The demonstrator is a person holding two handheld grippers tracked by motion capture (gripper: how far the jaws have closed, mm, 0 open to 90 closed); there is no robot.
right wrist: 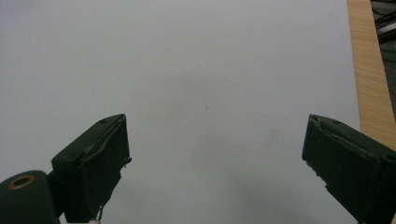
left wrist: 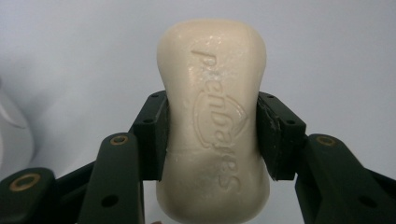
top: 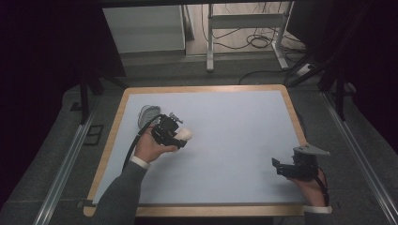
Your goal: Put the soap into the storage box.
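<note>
Soap bar [left wrist: 214, 126] | left claw [left wrist: 212, 135] clenched on its waist | right claw [right wrist: 215, 168] spread wide, holding nothing

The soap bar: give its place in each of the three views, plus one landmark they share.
High view: the soap bar is left of centre, clamped in the left gripper.
Left gripper view: soap bar stands centred between the black jaws.
Right gripper view: not in it.
Shared landmark: the pale mat.

grey sleeve [top: 123, 194], white cuffs, black claws
</note>
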